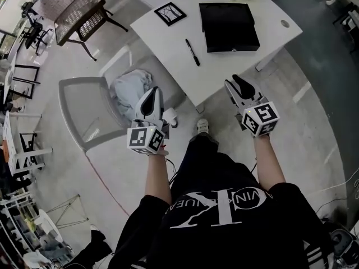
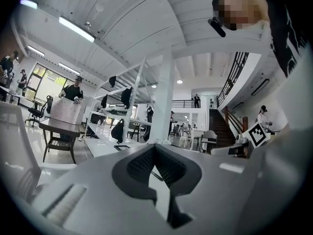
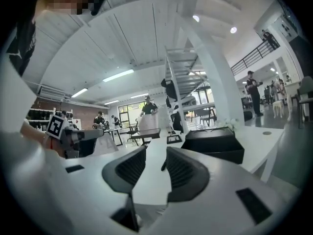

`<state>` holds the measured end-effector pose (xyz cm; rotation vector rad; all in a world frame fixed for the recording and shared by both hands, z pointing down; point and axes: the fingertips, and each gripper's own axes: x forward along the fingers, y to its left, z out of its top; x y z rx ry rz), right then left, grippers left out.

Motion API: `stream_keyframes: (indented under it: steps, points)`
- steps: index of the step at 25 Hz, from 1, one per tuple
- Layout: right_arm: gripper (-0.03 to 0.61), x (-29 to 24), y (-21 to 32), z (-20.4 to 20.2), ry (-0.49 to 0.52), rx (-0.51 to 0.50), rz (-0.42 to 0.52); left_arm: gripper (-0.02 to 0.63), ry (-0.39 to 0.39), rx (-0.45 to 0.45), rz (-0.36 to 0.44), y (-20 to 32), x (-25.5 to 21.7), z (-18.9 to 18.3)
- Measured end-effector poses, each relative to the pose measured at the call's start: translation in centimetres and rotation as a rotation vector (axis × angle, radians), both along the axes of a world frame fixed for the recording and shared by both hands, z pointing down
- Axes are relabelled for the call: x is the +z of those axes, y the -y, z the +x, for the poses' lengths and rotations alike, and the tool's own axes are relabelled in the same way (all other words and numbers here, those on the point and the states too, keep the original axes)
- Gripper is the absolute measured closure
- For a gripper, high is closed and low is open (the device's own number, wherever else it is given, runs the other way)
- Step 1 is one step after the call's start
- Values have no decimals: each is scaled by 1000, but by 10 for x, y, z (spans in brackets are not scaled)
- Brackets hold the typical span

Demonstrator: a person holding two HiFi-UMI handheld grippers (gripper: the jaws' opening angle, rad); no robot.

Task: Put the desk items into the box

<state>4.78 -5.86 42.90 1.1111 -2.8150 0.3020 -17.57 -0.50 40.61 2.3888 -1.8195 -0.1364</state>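
Nothing is packed yet, as far as I can judge. The pen [image 1: 192,52] and a small frame [image 1: 170,13] lie on the bench [image 1: 162,41], just left of the black box [image 1: 229,27]. My left tool [image 1: 150,92] is clenched on nothing, and my right tool [image 1: 238,83] is released and empty. Both hover short of the bench edge, so every pickup is left.

Bright, even light fills the hall from ceiling strip lights [image 2: 76,28] and a tall window [image 2: 46,80], so shadows on the white surface [image 1: 168,43] are faint. Both gripper views bend strongly toward dark round edges, and the left tongs [image 2: 155,147], close to the lens, look soft.
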Motion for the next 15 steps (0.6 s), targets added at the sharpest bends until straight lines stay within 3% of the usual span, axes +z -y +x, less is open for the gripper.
stream_keyframes:
  steps: [15]
  points:
    - [457,47,83,-67,-98,-71,-147,603,-17,12,-42,92,28,-20]
